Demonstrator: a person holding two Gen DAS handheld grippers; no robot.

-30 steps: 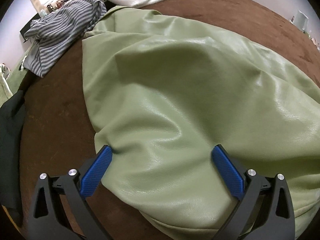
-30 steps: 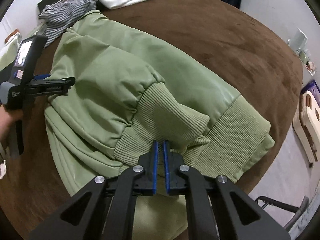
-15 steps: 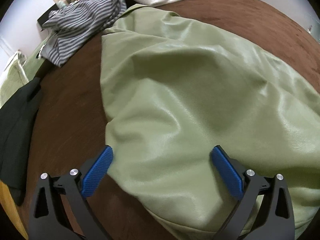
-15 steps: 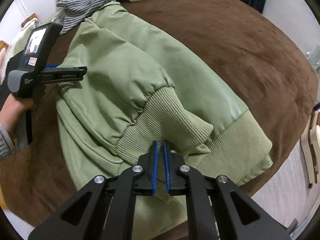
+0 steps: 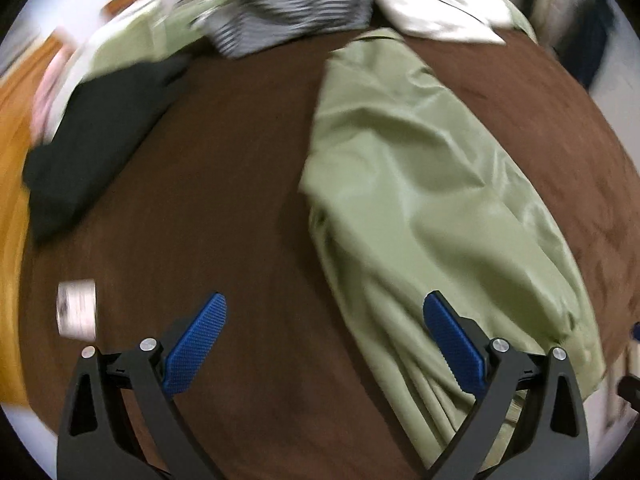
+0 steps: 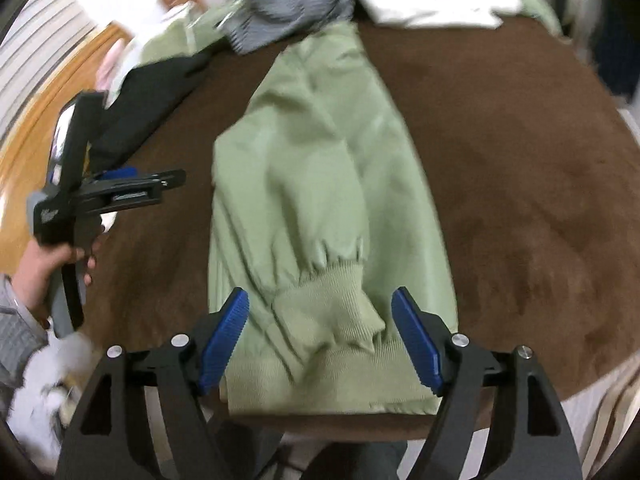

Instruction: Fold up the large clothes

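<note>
Both grippers stand wide apart, holding nothing. Right gripper [image 6: 320,340] hovers over the ribbed cuff [image 6: 332,316] of the folded light-green satin jacket [image 6: 316,184] on the brown suede-like table [image 6: 520,184]. Left gripper [image 5: 324,340] straddles the jacket's left edge [image 5: 416,208]; a dark garment [image 5: 96,140] lies well to its left.

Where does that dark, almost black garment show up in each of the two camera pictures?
Left wrist view: the black garment lies at upper left, on the brown surface's edge.
Right wrist view: the black garment sits at upper left, beyond the left gripper.
Shared landmark: the striped garment lies just beyond it.
</note>
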